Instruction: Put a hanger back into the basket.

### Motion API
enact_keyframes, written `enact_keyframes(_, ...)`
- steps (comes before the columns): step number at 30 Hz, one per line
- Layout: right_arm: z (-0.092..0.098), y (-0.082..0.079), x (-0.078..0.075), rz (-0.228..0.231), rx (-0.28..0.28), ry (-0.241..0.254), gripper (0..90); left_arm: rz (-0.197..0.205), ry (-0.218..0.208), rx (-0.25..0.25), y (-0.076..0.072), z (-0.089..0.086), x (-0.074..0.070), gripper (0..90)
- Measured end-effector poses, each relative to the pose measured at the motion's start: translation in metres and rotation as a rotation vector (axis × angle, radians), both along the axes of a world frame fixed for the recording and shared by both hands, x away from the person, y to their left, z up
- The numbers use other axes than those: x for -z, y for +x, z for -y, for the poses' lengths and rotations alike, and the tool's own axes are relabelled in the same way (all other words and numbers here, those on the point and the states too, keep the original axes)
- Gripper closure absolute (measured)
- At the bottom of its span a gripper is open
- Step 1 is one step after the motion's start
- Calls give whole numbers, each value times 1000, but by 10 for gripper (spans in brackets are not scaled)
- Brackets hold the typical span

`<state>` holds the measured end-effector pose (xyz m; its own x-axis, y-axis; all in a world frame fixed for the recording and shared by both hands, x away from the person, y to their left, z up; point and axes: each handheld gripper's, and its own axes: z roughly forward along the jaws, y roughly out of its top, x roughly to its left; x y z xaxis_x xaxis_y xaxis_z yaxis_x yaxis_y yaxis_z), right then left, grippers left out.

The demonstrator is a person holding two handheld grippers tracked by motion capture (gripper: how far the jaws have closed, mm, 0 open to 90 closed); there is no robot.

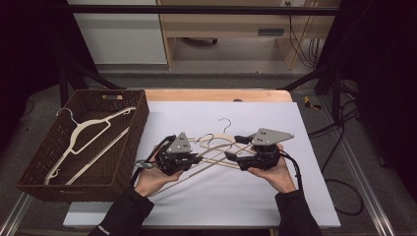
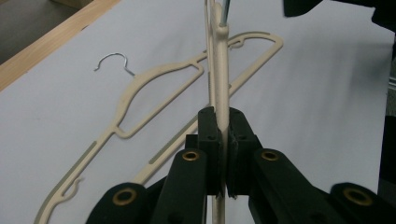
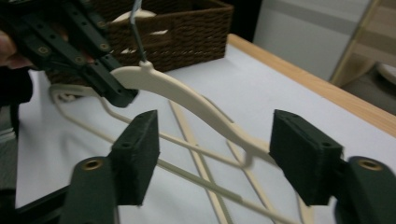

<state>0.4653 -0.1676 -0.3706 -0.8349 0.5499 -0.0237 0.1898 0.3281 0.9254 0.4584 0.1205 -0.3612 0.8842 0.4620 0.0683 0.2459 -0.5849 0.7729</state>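
A cream plastic hanger (image 2: 219, 88) with a metal hook is raised off the white tabletop (image 1: 221, 201). My left gripper (image 2: 223, 126) is shut on its shoulder, close to the hook; it is at centre left (image 1: 195, 158) in the high view. My right gripper (image 3: 219, 156) is open, its two pads (image 3: 137, 154) either side of the same hanger's (image 3: 187, 93) sloping arm without touching it. In the high view this gripper (image 1: 235, 147) faces the left one. Another cream hanger (image 2: 154, 93) lies flat on the tabletop below.
A brown wicker basket (image 1: 137, 128) stands at the table's left edge with one cream hanger (image 1: 86, 130) lying in it. Past the table's wooden far edge (image 1: 216, 94) are cabinets and trailing cables. Both of the person's hands reach in from the near side.
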Motion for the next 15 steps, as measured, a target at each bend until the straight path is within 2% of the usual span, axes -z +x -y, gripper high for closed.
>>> enact_keyframes(2, 8, -4, -2, 1, 46, 22, 281, 3, -24, -31, -2, -6, -6, 863)
enact_keyframes(5, 21, -11, -2, -3, 117, 34, 204, 3, -46, -53, -6, -14, -18, 863)
enact_keyframes(8, 32, -15, 1, -6, 178, 31, 160, 27, -57, -71, -11, -24, -34, 863)
enact_keyframes(11, 45, -16, 8, -28, 252, 39, 111, 46, -63, -86, -13, -34, -48, 863)
enact_keyframes(15, 57, -19, 18, -69, 289, 60, 86, 58, -83, -104, -15, -50, -66, 863)
